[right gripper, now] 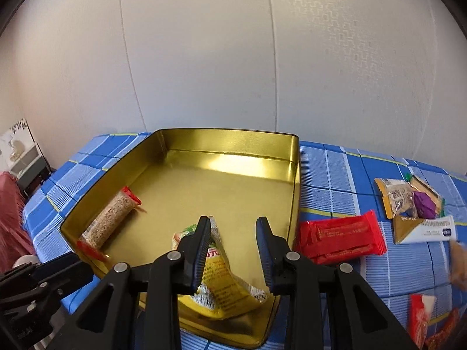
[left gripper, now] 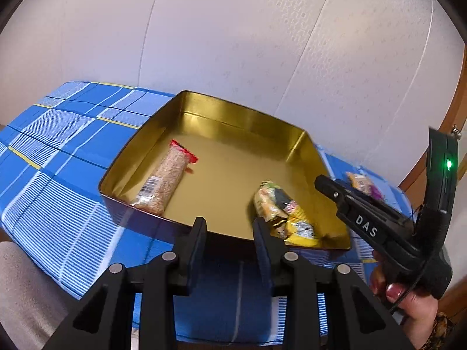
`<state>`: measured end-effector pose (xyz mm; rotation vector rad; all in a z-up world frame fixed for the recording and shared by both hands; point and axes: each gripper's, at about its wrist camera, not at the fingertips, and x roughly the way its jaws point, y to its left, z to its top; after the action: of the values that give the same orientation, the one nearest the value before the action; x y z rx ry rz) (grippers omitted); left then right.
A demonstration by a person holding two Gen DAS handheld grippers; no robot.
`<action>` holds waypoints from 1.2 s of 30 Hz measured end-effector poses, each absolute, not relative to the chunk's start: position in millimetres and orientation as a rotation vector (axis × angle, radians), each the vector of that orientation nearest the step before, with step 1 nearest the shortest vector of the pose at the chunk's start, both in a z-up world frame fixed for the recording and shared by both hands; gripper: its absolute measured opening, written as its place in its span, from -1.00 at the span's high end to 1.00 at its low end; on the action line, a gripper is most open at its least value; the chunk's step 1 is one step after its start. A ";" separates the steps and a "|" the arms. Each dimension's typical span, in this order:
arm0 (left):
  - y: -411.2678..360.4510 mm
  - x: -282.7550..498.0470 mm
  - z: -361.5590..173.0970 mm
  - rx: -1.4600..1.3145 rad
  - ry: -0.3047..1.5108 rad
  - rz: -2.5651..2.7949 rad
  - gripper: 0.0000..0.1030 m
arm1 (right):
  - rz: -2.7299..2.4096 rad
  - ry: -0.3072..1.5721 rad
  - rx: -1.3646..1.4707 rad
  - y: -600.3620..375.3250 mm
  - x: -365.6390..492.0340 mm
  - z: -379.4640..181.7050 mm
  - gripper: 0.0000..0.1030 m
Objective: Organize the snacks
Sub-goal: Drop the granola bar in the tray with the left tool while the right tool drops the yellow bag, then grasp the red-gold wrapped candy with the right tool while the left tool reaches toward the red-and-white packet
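Both the right claw [right gripper: 233, 250] and left claw [left gripper: 229, 233] hang spread and empty over the gold tin [right gripper: 233, 140], where the yellow snack packet [right gripper: 221, 280] lies diagonally near the right claw and the sesame bar [right gripper: 112, 223] slants along the tin's left wall, red end pointing away.

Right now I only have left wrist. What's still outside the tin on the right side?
Observer: A red packet lies flat on the cloth, just right of the tin.
Operator: Right gripper holding anything?
Observer: No. The right gripper is open, over the yellow packet in the tin's near corner.
Operator: Anything past the red one?
Observer: A white-and-gold packet, further right, lies in front of a small pile of packets.
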<state>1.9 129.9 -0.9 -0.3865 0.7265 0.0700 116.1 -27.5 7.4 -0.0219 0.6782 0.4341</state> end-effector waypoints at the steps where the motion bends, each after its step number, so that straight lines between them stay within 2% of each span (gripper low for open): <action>1: 129.2 1.6 -0.5 -0.393 0.722 0.059 0.33 | 0.432 0.673 -0.010 -31.5 113.7 9.2 0.36; 3: 127.1 0.8 0.5 -0.398 0.715 0.048 0.26 | 0.424 0.665 0.010 -39.9 109.4 12.6 0.36; 16: 99.7 2.1 -0.6 -0.360 0.724 -0.065 0.26 | 0.178 0.688 0.161 -143.9 89.2 13.2 0.30; 20: 82.2 1.2 0.3 -0.318 0.727 -0.136 0.25 | 0.085 0.714 0.233 -183.8 85.3 7.9 0.10; 27: 57.8 0.7 -0.3 -0.258 0.746 -0.220 0.25 | -0.105 0.762 0.365 -254.4 72.2 -1.9 0.06; 29: 53.7 0.9 -1.4 -0.246 0.752 -0.226 0.25 | -0.145 0.774 0.392 -267.9 66.9 -2.7 -0.03; 31: 49.7 -0.3 -1.6 -0.235 0.755 -0.236 0.24 | -0.183 0.795 0.413 -278.5 63.5 -5.0 -0.19; 36: 42.6 -1.5 -2.2 -0.213 0.758 -0.249 0.24 | -0.221 0.885 0.437 -286.2 66.4 -20.2 -0.20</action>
<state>-1.5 42.6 -2.2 -0.2128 0.7584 -0.2489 66.4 -286.2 -20.2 0.4365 0.8855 -0.2205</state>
